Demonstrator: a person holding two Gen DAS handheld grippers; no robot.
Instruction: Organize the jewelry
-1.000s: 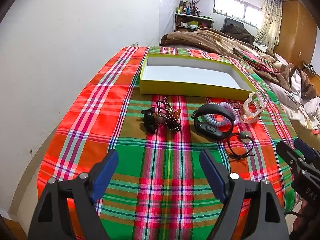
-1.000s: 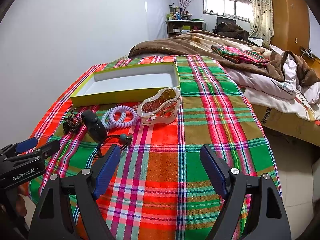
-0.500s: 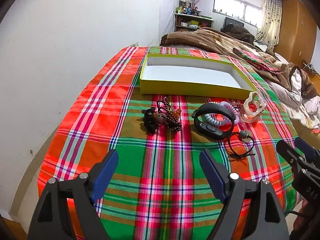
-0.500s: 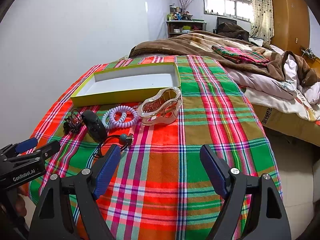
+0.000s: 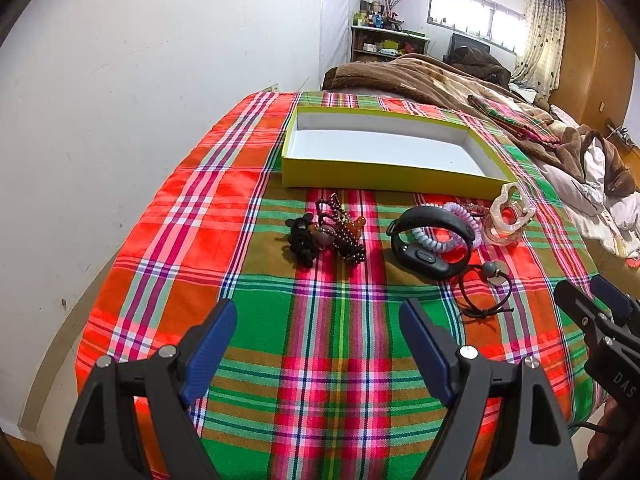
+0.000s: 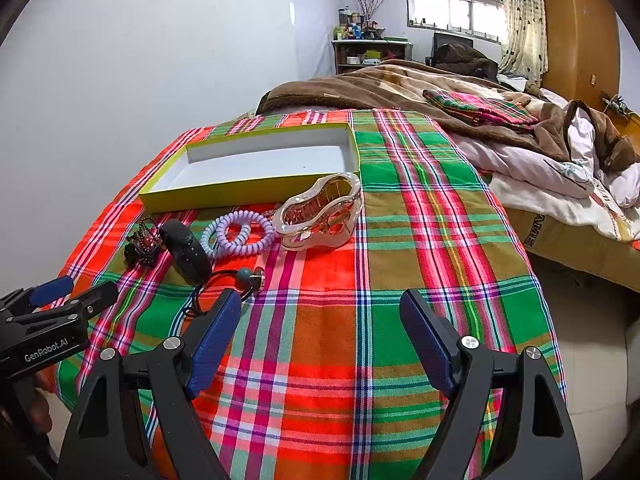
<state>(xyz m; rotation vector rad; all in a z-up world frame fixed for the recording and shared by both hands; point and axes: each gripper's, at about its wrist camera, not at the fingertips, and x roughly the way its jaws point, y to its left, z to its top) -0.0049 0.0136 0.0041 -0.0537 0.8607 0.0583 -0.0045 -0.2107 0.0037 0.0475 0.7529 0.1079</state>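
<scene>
Yellow box [image 5: 384, 178], white inside, holds nothing; jewelry [image 5: 432, 236] lies beside its near wall. Left gripper [image 5: 316, 344] and right gripper [image 6: 320, 336] gape wide.

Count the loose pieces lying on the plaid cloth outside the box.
5: dark bead cluster leftmost, black wristband, lilac coil tie under it, clear chunky bangle rightmost, black cord loop nearest. The cluster may hold several.

White lettering "GenRobot.AI" printed along the black body of the left hand-held gripper [image 6: 60, 300] — seen from the right wrist. Letters "DAS" — cut off at the edge — on the right hand-held gripper [image 5: 592, 300].
</scene>
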